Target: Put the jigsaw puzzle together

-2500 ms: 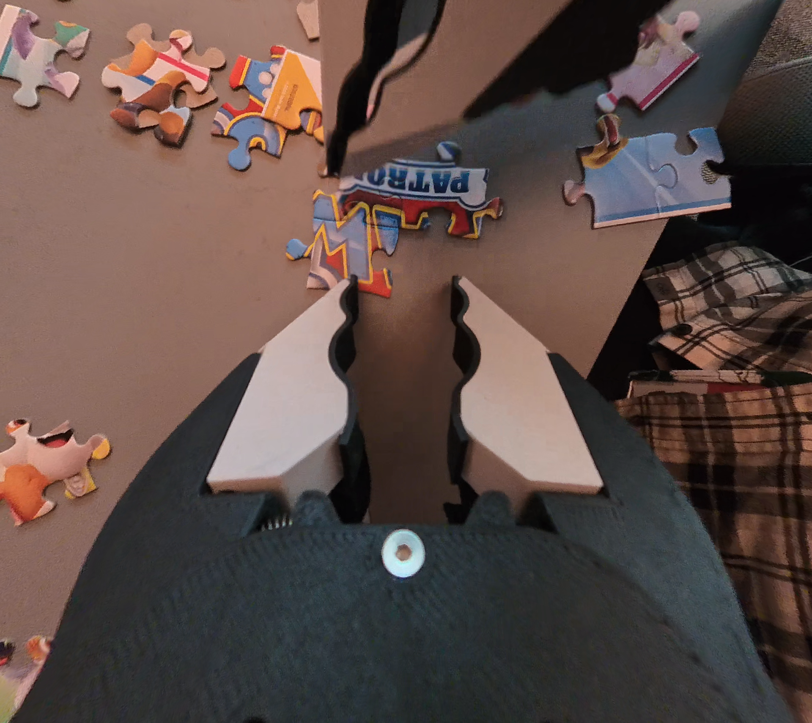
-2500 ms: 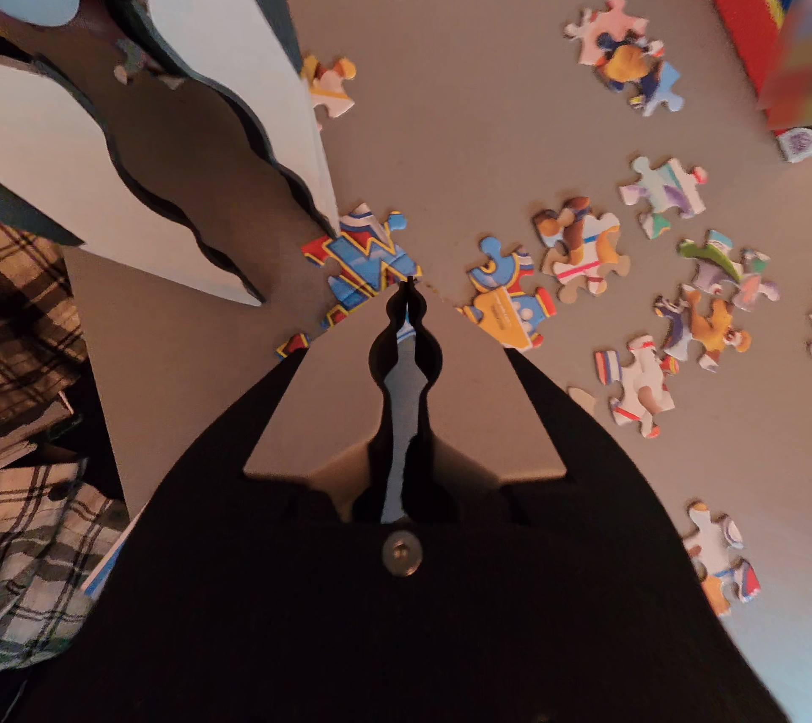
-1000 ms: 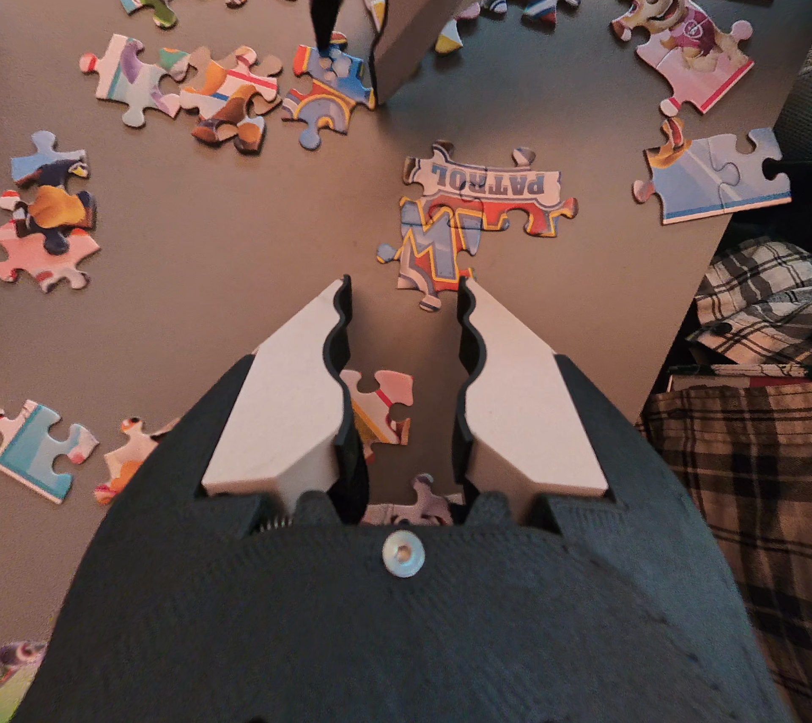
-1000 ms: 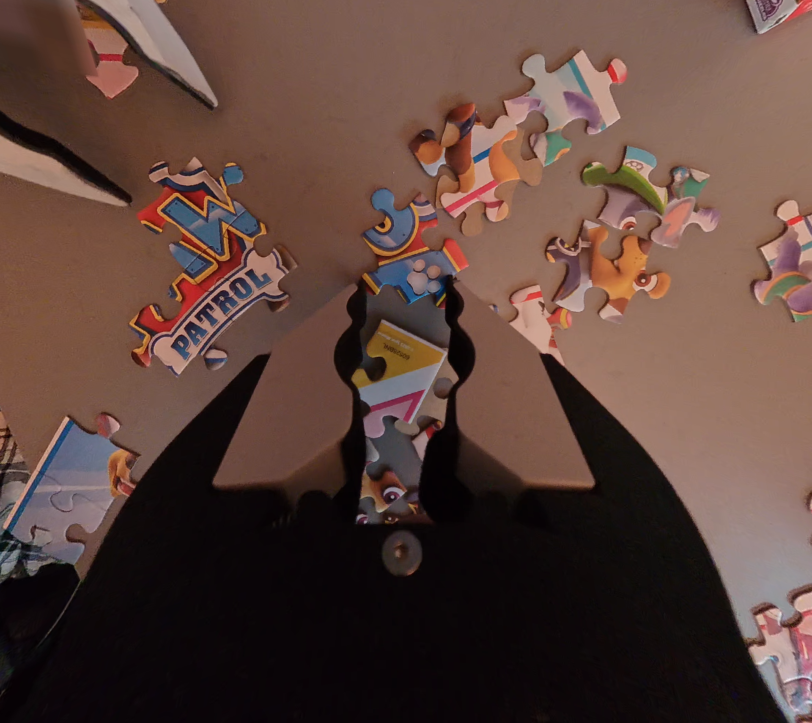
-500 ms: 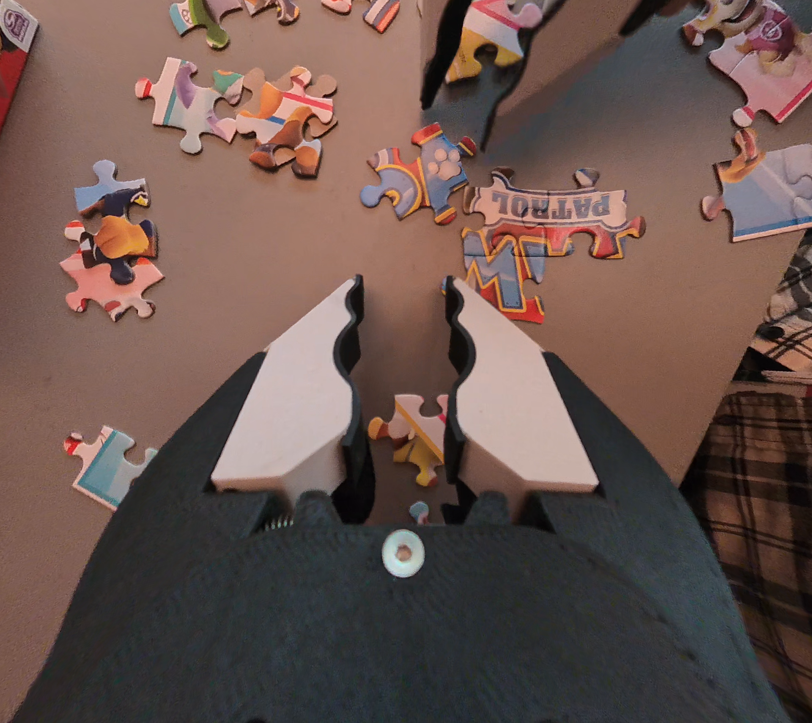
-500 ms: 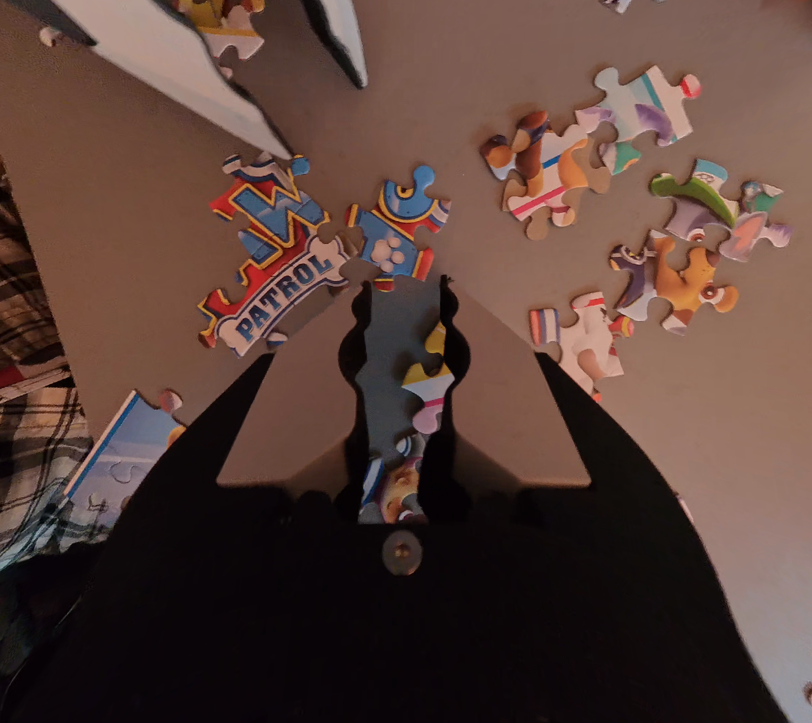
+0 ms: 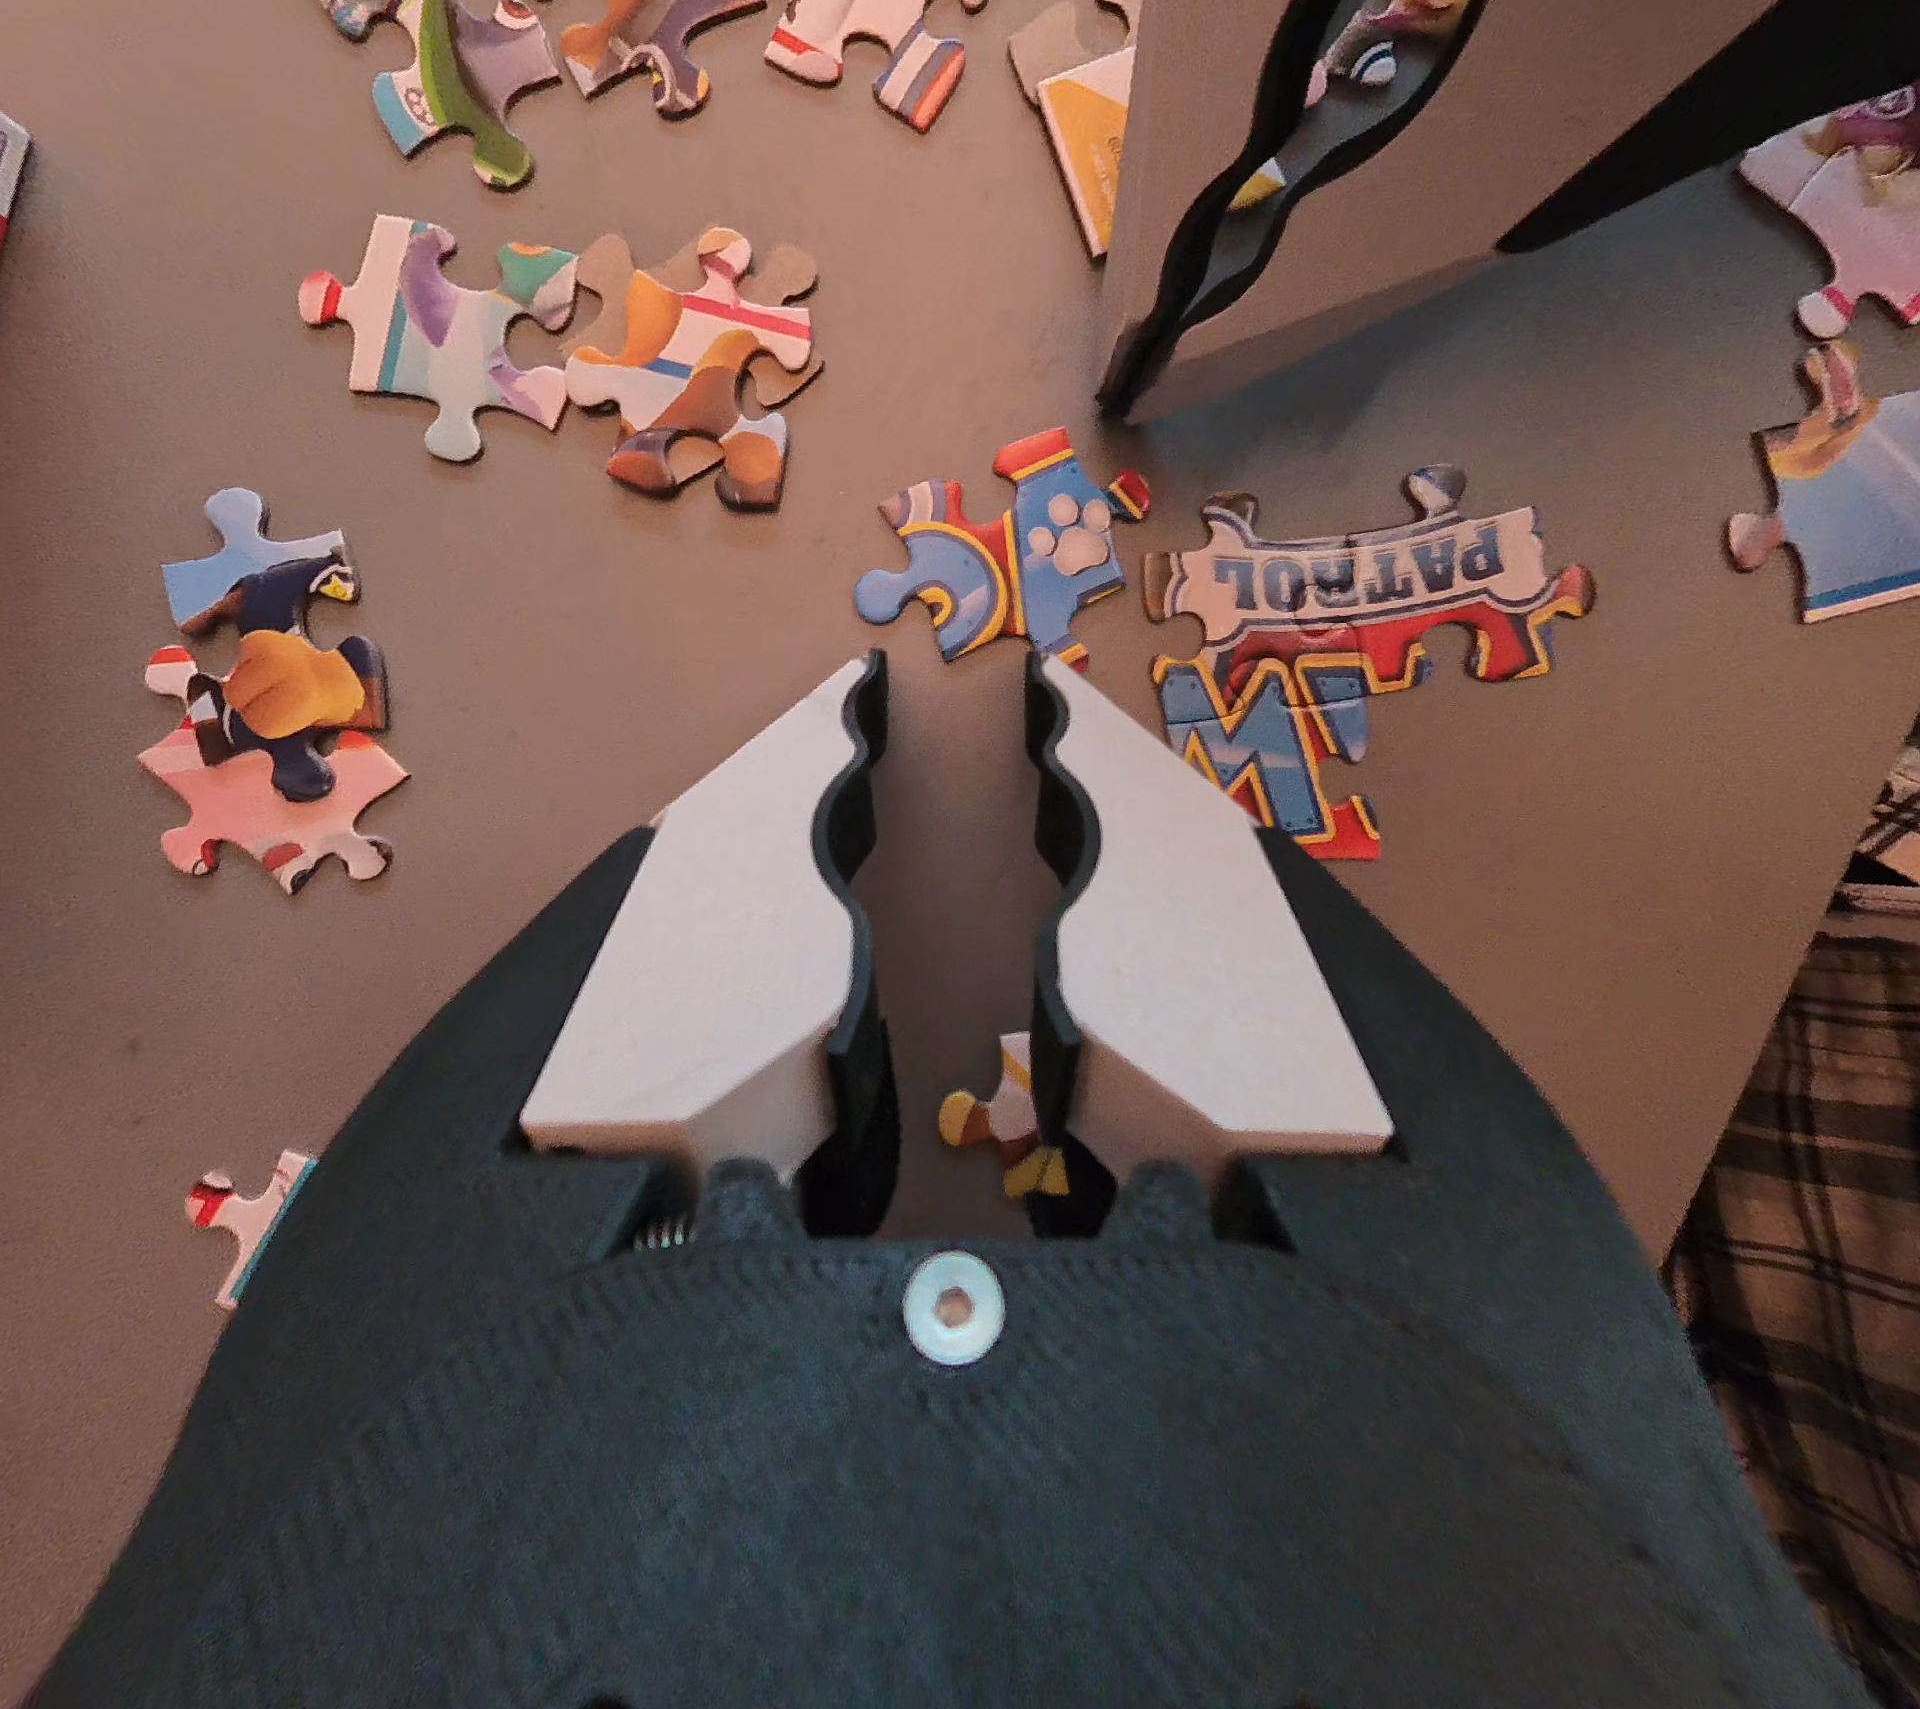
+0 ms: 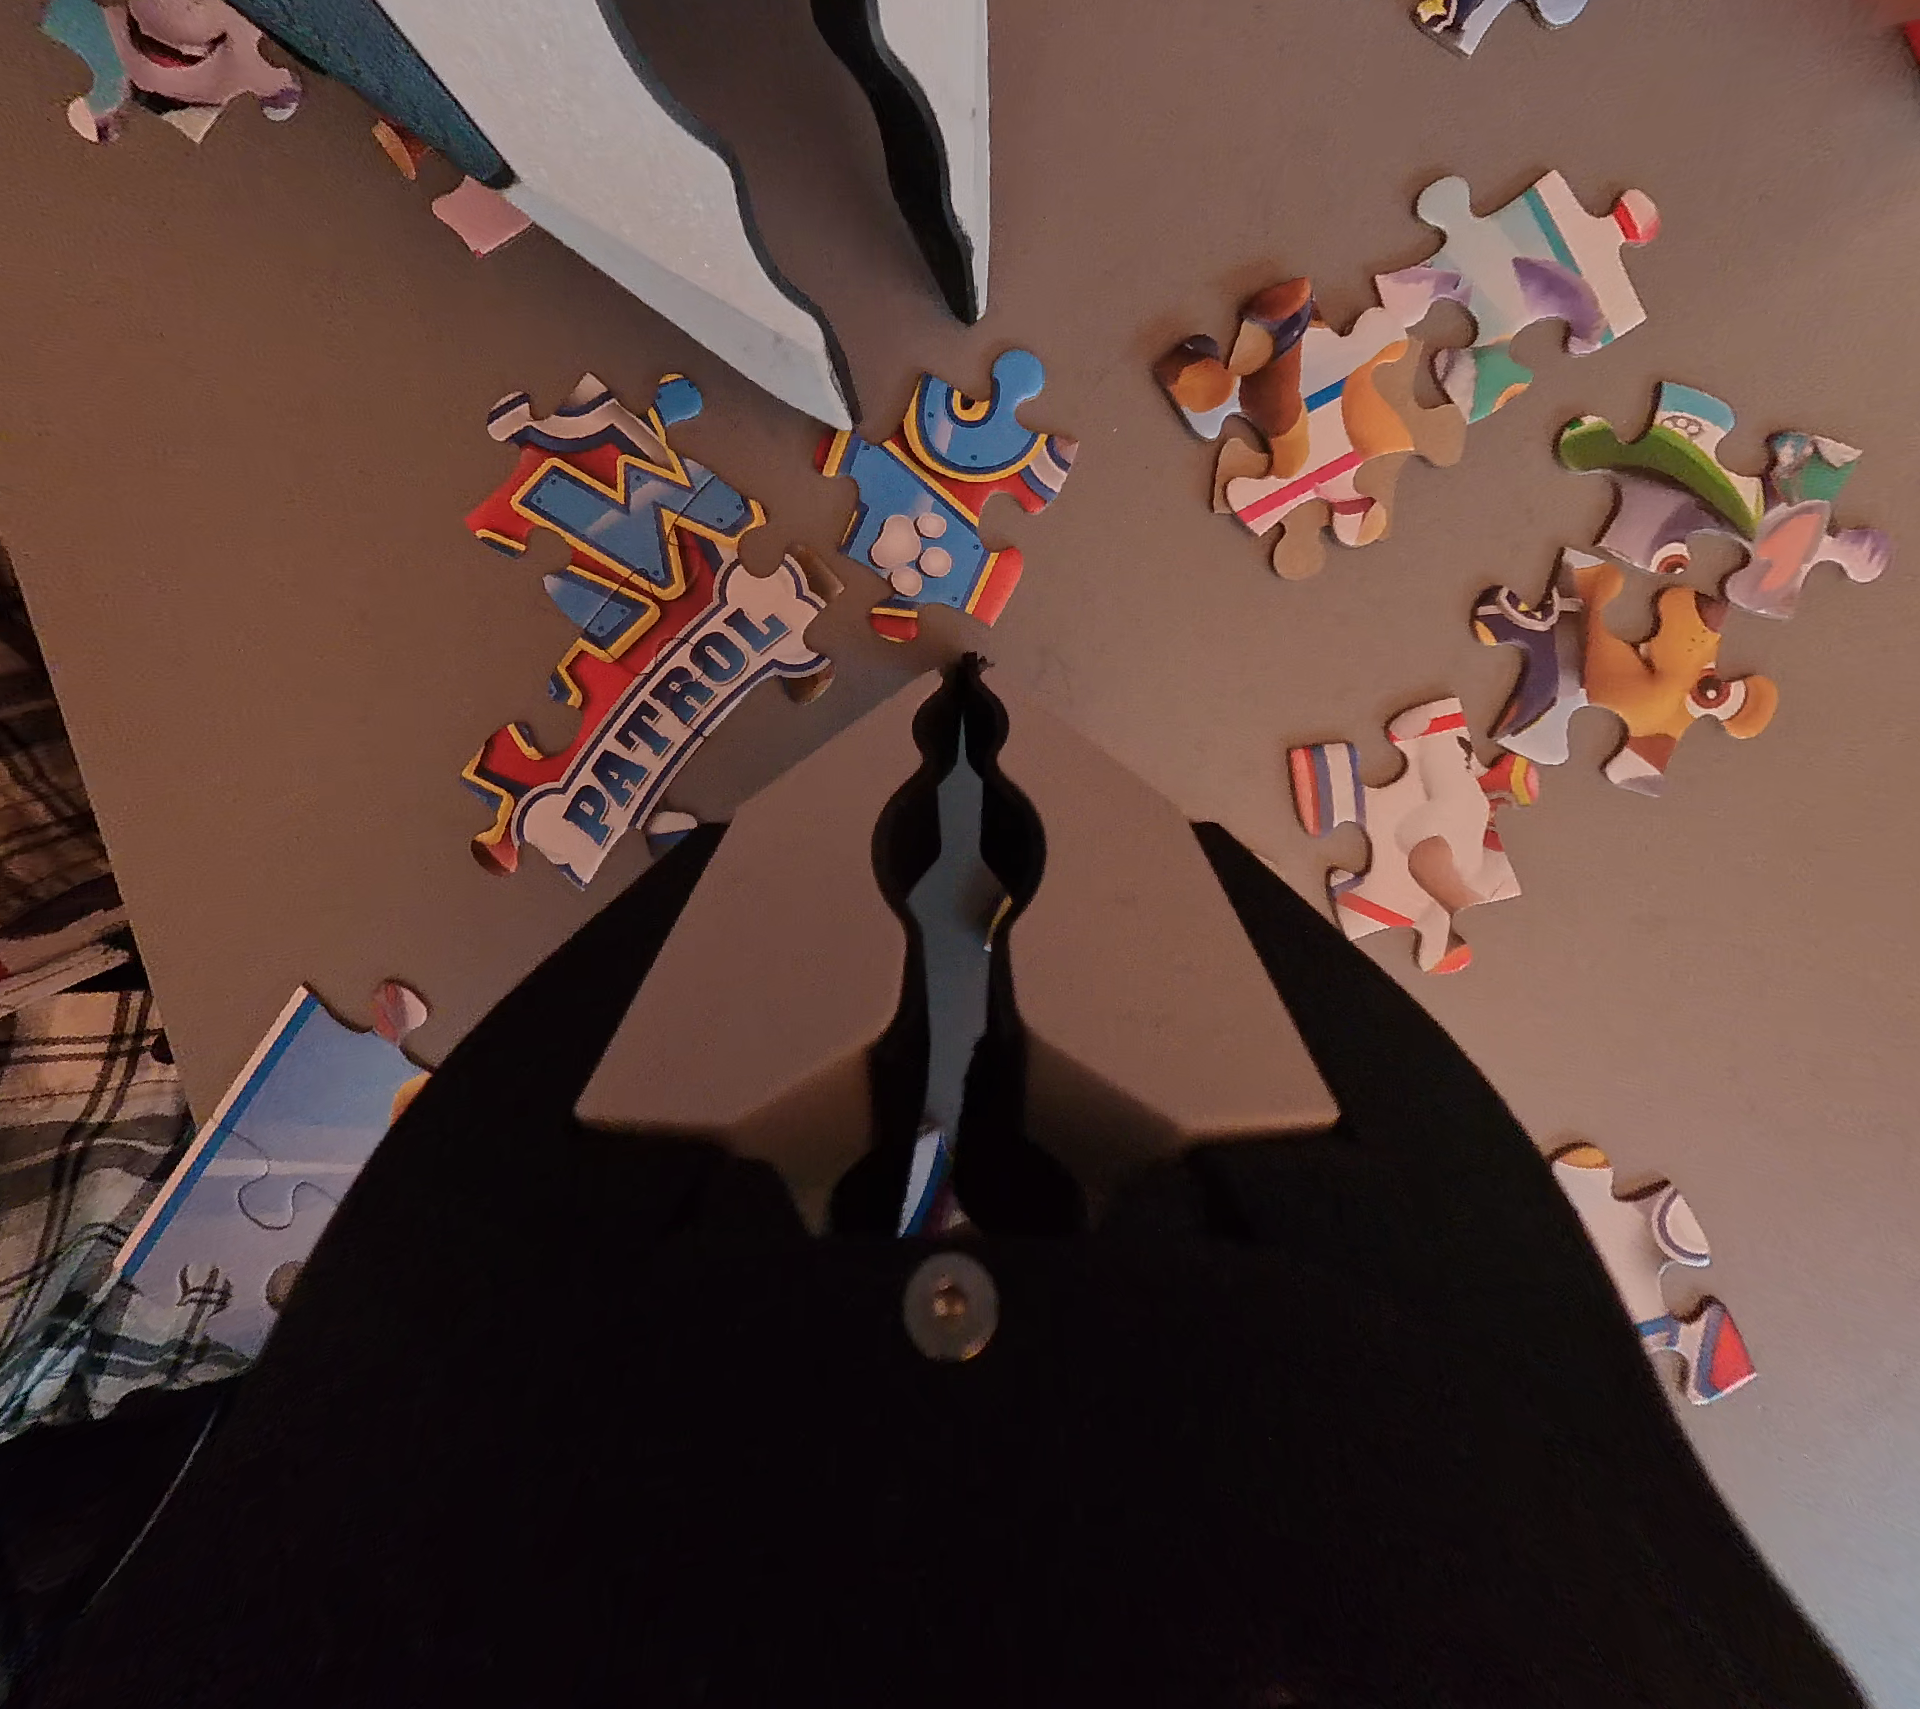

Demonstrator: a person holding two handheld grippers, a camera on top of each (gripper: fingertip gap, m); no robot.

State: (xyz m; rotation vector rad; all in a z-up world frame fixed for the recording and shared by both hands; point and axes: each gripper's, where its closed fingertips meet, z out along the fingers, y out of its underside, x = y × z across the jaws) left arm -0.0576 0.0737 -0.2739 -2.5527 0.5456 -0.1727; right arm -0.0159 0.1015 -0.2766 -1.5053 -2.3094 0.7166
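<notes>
We are seeing large lettering running across a white, bone-shaped banner on the joined red-and-blue pieces [image 7: 1351, 620] [image 8: 644, 631], lying at three o'clock from the paw-print piece [image 7: 1013, 553] in the left wrist view. Small print is showing on a yellow piece [image 7: 1086, 142], too tiny for us to be reading.

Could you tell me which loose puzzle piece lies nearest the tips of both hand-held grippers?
The blue-and-red piece with the white paw print, lying alone beside the joined lettered section, between the left hand-held gripper and right hand-held gripper.
</notes>
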